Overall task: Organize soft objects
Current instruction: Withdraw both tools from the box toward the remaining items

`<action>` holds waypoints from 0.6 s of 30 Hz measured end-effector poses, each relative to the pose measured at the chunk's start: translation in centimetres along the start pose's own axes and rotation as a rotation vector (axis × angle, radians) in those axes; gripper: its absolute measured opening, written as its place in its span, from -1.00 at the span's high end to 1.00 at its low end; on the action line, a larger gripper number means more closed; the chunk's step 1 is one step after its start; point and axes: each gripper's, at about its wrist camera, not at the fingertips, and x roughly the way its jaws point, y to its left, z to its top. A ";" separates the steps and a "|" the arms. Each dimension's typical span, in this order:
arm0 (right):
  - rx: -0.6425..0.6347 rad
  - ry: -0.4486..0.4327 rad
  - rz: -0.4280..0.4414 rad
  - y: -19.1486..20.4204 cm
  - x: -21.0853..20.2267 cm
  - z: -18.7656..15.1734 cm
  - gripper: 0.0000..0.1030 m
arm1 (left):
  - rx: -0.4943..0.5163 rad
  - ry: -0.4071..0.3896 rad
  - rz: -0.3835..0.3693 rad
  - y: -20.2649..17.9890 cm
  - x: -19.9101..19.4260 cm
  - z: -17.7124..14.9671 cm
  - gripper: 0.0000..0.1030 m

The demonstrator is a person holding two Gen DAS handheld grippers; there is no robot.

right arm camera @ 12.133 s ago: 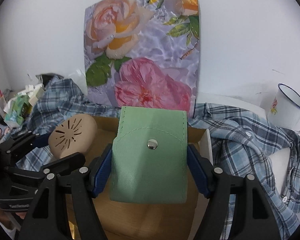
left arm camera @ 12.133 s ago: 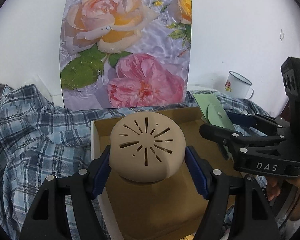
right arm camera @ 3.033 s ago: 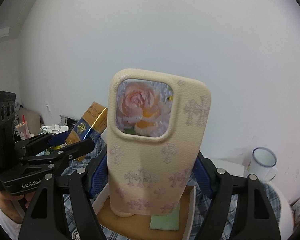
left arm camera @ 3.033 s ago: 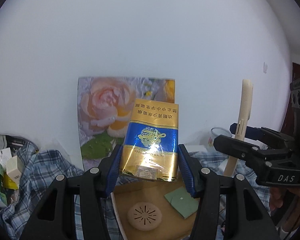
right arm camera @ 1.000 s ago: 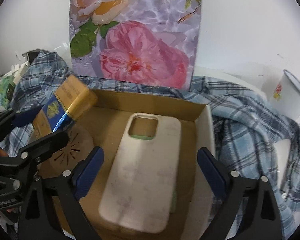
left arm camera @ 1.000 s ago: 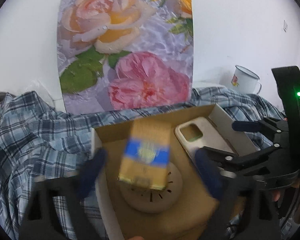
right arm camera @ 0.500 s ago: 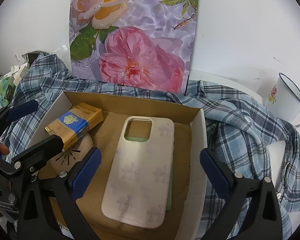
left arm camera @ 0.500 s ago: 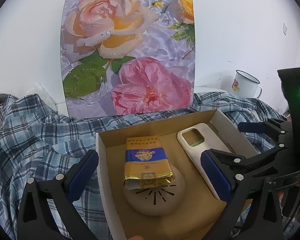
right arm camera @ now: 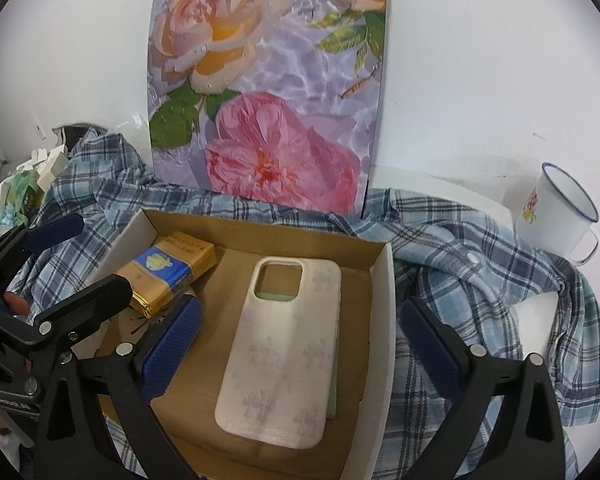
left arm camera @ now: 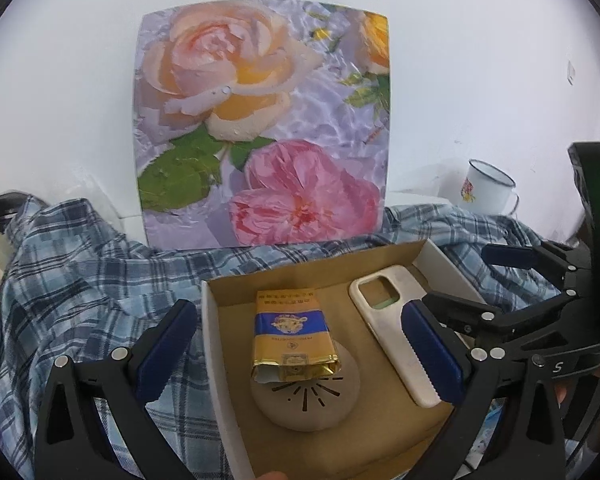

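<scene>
Release done on both sides: my left gripper (left arm camera: 300, 344) and right gripper (right arm camera: 300, 348) stand wide, jaws just opened, grasping nothing. Gold-and-blue foil packet (left arm camera: 292, 336) rests on the beige round vented pad (left arm camera: 305, 396); cream patterned phone case (right arm camera: 284, 352), at three o'clock, lies inside the shallow cardboard box (right arm camera: 380, 312).

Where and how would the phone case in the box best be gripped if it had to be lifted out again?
Grip the phone case across its two long edges near the middle, coming from above: it lies flat in the cardboard box, narrow enough for open jaws, with free space on both sides.
</scene>
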 end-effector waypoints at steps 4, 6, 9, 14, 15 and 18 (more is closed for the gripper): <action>0.006 -0.037 0.003 0.0 -1.2 0.5 -0.94 | 0.009 -0.032 0.013 -0.3 -1.3 0.8 -1.00; 0.010 -0.053 0.001 0.1 -1.9 0.7 -0.94 | 0.006 -0.037 0.004 -0.2 -1.9 1.1 -1.00; 0.022 -0.078 0.004 0.1 -2.9 1.1 -0.95 | -0.008 -0.041 -0.008 -0.1 -2.9 1.7 -1.00; 0.031 -0.114 0.034 0.5 -4.8 1.7 -0.96 | -0.007 -0.065 -0.009 -0.2 -5.1 2.8 -1.00; 0.033 -0.119 0.040 0.6 -5.2 1.8 -0.97 | -0.003 -0.071 -0.011 -0.2 -5.6 3.0 -1.00; 0.030 -0.140 0.048 0.8 -6.8 2.1 -0.99 | 0.006 -0.107 0.001 -0.7 -7.7 3.7 -1.00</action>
